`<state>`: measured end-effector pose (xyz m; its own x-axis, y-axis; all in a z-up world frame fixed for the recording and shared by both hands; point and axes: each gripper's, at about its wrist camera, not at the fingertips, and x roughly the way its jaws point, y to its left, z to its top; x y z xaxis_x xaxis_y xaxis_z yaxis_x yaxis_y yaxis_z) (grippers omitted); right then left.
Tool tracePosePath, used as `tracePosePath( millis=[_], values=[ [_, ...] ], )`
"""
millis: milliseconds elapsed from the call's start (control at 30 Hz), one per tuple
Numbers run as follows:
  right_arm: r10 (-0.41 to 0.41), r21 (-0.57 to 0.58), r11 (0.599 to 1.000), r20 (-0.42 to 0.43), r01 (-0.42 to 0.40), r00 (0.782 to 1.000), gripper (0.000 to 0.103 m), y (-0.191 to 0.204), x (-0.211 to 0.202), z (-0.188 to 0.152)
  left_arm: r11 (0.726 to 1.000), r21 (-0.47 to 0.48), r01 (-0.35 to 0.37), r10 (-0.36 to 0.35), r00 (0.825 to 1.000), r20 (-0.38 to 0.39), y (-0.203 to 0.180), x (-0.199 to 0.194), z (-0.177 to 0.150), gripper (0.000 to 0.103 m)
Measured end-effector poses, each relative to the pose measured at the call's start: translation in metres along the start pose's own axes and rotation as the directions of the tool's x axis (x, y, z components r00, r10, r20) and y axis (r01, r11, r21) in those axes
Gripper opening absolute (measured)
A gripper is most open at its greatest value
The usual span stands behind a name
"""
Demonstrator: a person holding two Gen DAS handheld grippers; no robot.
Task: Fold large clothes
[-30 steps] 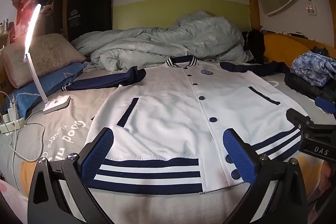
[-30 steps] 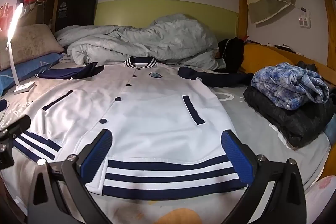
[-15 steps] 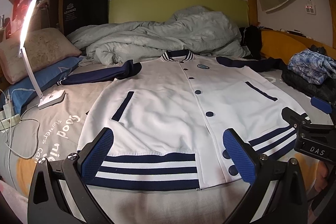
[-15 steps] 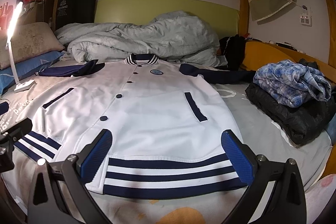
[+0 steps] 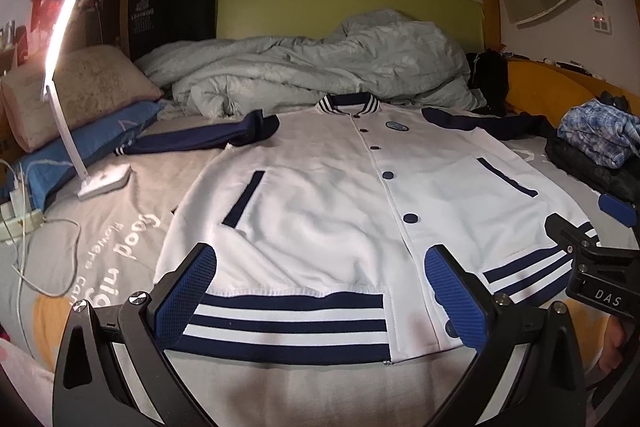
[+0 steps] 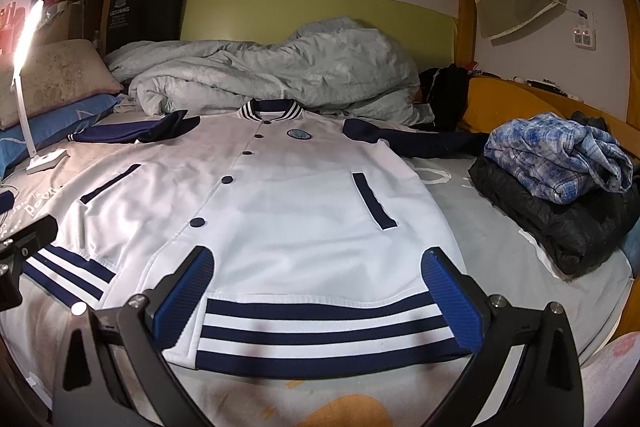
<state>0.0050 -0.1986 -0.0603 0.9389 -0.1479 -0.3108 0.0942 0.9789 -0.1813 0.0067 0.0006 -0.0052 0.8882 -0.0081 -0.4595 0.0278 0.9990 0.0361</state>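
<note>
Bedsheet carries your jacket spread flat, buttoned, unfolded. Left gripper and right gripper gape empty; all folding remains.

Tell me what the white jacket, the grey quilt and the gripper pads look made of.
Jacket: smooth matte knit, probably polyester fleece; ribbed striped hem.
Quilt: soft padded fabric, matte, puffy crumpled folds, stitched pattern.
Pads: blue textured rubber or plastic, judging by the fine grid surface; exact material unclear.

Both views nearer the jacket.
</note>
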Motion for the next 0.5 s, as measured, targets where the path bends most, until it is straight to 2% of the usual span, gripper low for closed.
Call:
tracePosePath(
  millis=[167, 500],
  values=[
    [0.002, -0.003, 1.0, 0.005, -0.002, 1.0, 0.103, 0.0002, -0.0007, 0.0001, 1.0, 0.028, -0.002, 0.002, 1.0, 0.016, -0.0028, -0.0026, 0.0005, 0.103],
    [0.004, -0.004, 1.0, 0.004, -0.003, 1.0, 0.103, 0.0017, -0.0007, -0.0006, 1.0, 0.015, 0.005, -0.005, 1.0, 0.011, 0.0003, -0.0017, 0.0011, 0.103]
  ],
)
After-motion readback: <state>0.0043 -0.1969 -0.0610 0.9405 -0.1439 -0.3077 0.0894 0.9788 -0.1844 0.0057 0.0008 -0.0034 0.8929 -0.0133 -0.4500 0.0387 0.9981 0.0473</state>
